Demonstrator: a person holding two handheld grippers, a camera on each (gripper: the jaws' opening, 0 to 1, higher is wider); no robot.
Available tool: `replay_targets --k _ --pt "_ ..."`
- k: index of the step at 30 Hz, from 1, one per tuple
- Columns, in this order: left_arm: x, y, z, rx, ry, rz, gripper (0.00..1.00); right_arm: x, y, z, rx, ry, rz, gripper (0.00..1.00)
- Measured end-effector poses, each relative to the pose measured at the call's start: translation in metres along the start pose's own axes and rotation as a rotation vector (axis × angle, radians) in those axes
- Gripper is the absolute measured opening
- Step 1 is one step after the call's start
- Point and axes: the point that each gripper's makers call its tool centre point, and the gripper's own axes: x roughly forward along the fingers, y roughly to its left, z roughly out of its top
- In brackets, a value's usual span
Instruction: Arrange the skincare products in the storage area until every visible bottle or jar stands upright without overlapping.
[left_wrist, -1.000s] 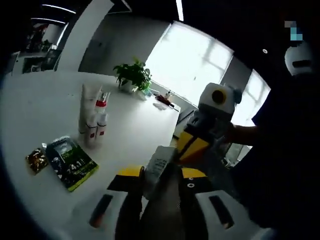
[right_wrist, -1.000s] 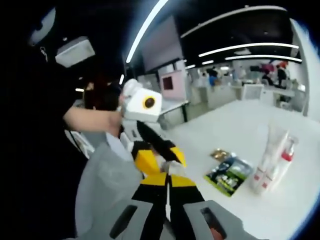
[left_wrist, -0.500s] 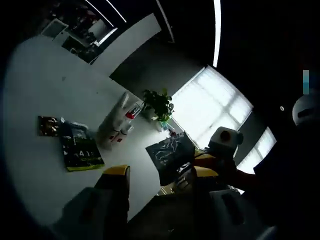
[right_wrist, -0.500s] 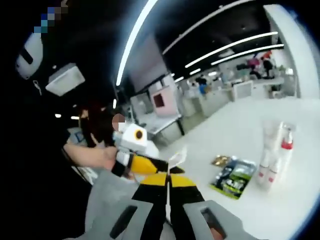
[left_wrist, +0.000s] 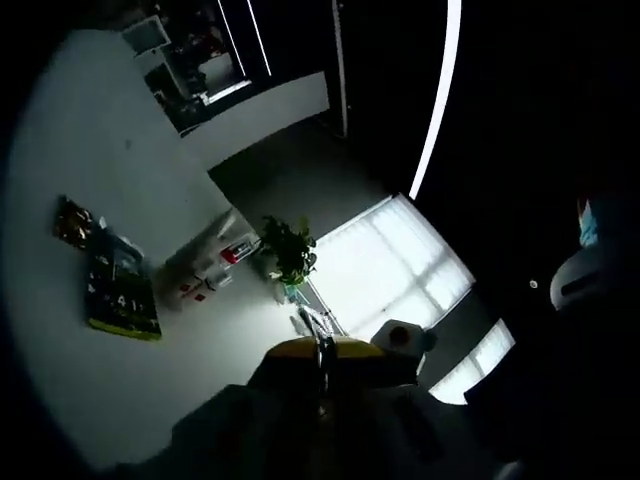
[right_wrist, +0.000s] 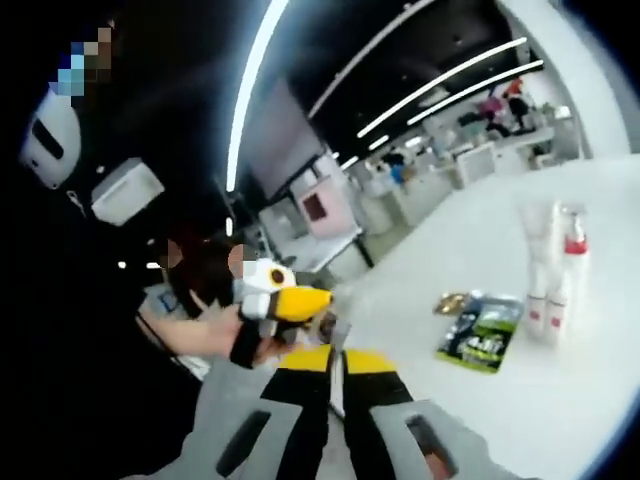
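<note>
Left gripper view: the left gripper (left_wrist: 322, 362) is seen low centre, jaws drawn nearly together with something thin pinched between the tips; what it is cannot be told. Bottles (left_wrist: 212, 262) stand grouped at centre left on the white table (left_wrist: 120, 370), a green packet (left_wrist: 118, 297) and a small dark sachet (left_wrist: 74, 222) further left, a plant (left_wrist: 288, 252) just right of the bottles. Right gripper view: the right gripper (right_wrist: 337, 372) is seen bottom centre, jaws narrow, only a slit between; whether anything is held cannot be told. Bottles (right_wrist: 556, 270) are upright at right, well apart from both grippers. Judged: whatever is pinched should be carried level to the group, set down beside it on bare table, and released only once standing steady without overlap.
</note>
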Motion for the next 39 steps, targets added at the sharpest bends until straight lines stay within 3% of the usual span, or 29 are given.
replay_targets --k 1,3,5,7,10,13,16,19,25,26,28,31,33,34,36,38,39 --pt "0.001 -0.004 0.000 -0.001 0.019 -0.012 0.00 0.000 0.007 0.001 0.026 -0.005 0.041 0.16" --pt "0.003 -0.008 -0.006 0.039 0.122 -0.013 0.00 -0.001 0.006 0.004 0.067 -0.009 0.048 0.42" --pt "0.005 -0.008 -0.013 0.106 0.253 0.008 0.00 -0.003 0.009 0.011 0.087 -0.019 0.093 0.51" --pt "0.004 -0.009 -0.025 0.182 0.418 0.017 0.00 -0.006 0.012 0.018 0.064 -0.006 0.140 0.52" --pt "0.003 -0.014 -0.035 0.255 0.572 0.005 0.00 -0.007 0.014 0.013 -0.015 0.099 0.180 0.45" --pt "0.005 -0.022 -0.039 0.304 0.644 -0.026 0.00 -0.008 0.026 0.005 -0.064 0.202 0.270 0.34" --pt "0.004 -0.023 -0.045 0.336 0.700 -0.035 0.00 -0.005 0.029 0.002 -0.079 0.233 0.287 0.30" --pt "0.002 -0.024 -0.053 0.376 0.747 -0.039 0.00 -0.008 0.032 -0.005 -0.132 0.282 0.312 0.12" --pt "-0.001 -0.026 -0.055 0.393 0.750 -0.057 0.00 -0.006 0.035 -0.016 -0.155 0.335 0.321 0.07" --pt "-0.001 -0.026 -0.054 0.394 0.745 -0.059 0.00 -0.006 0.033 -0.017 -0.168 0.337 0.313 0.01" --pt "-0.001 -0.023 -0.048 0.438 0.721 -0.052 0.00 -0.004 0.031 -0.012 -0.195 0.305 0.303 0.00" --pt "0.007 -0.022 -0.031 0.561 0.613 -0.068 0.01 -0.001 0.022 0.002 -0.174 0.231 0.246 0.00" --pt "0.008 -0.021 -0.021 0.536 0.563 -0.044 0.11 -0.001 0.018 0.018 -0.099 0.138 0.226 0.00" --pt "0.007 -0.022 -0.019 0.509 0.552 -0.040 0.23 -0.001 0.015 0.026 -0.079 0.093 0.215 0.00" --pt "0.009 -0.019 -0.009 0.510 0.481 -0.022 0.35 -0.003 0.010 0.043 -0.002 -0.017 0.198 0.00" --pt "0.010 -0.018 -0.002 0.463 0.411 -0.009 0.37 -0.006 0.002 0.053 0.074 -0.103 0.171 0.00" --pt "0.011 -0.019 0.004 0.430 0.341 -0.011 0.36 -0.007 -0.002 0.058 0.117 -0.150 0.156 0.00"
